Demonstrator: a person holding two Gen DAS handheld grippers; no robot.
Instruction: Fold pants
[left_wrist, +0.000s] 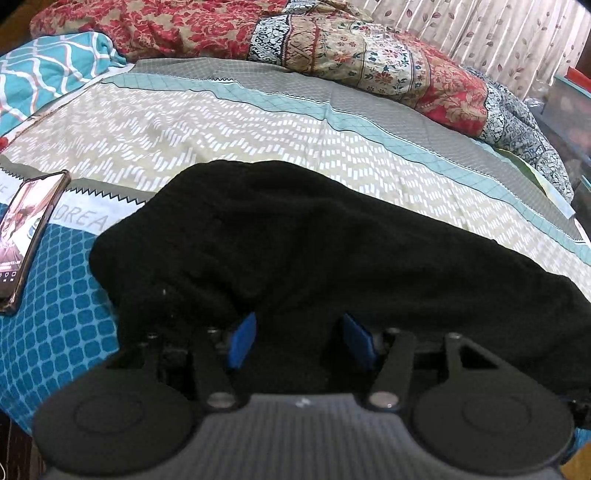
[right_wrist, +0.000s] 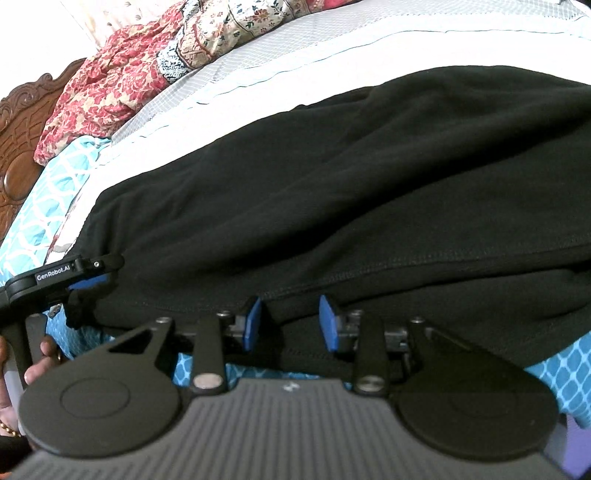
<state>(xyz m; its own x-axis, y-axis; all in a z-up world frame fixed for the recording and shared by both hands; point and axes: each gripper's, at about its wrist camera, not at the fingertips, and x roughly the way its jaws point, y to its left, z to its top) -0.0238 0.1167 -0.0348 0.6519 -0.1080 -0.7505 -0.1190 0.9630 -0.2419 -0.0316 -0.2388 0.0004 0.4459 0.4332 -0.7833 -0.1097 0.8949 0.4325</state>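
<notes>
Closest to us, our two grippers hang over the near edge of the bed, and from there we go by size. Widest of all is the bedsheet, beige with white dashes, grey and pale teal bands, and a blue tiled border along the near side. On it lie the black pants, stretched sideways across the near part of the bed and bunched into soft folds, their stitched hem running just ahead of our right gripper. Behind them, along the far side of the bed, a red floral quilt is heaped, with a teal lattice pillow at its left end and a carved wooden headboard beyond in the right view. Our left gripper has its blue pads spread with dark cloth filling the gap; we cannot tell whether the pads press on it. Our right gripper's blue pads stand apart too, the pants' edge between them, the contact equally unclear. A hand grips the left tool's handle. Left of the pants, apart from them, lies a smartphone, its screen lit.
</notes>
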